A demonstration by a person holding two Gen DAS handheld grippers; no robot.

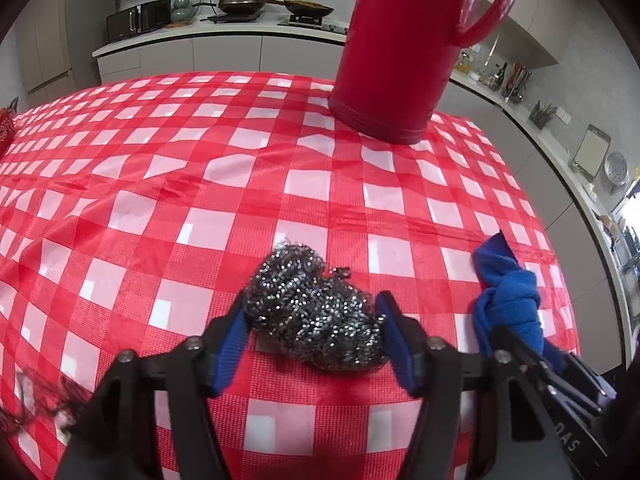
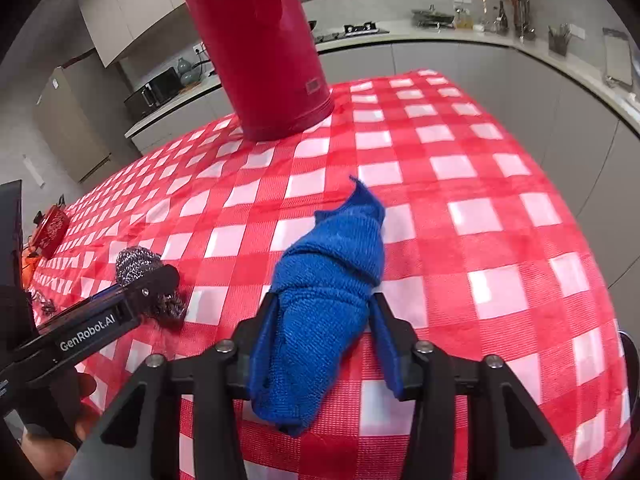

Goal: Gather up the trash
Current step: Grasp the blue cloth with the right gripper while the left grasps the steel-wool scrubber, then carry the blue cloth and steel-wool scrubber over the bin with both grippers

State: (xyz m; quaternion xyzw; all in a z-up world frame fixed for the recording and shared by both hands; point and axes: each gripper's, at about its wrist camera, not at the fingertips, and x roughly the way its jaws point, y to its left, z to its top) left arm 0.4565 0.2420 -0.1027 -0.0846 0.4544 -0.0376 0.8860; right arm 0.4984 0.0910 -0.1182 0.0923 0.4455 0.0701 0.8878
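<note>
A steel wool scrubber (image 1: 312, 308) lies on the red checked tablecloth (image 1: 240, 208). My left gripper (image 1: 314, 320) is closed around it, both blue pads touching its sides. It also shows in the right wrist view (image 2: 140, 268), with the left gripper (image 2: 152, 284) on it. A rolled blue cloth (image 2: 324, 304) sits between the fingers of my right gripper (image 2: 322, 320), which is shut on it. The blue cloth (image 1: 508, 296) shows at the right of the left wrist view too.
A tall red thermos jug (image 1: 404, 48) stands on the table ahead, also in the right wrist view (image 2: 256, 48). A small red packet (image 2: 52, 228) lies at the far left. Dark scraps (image 1: 44, 400) lie near the left edge. Kitchen counters surround the table.
</note>
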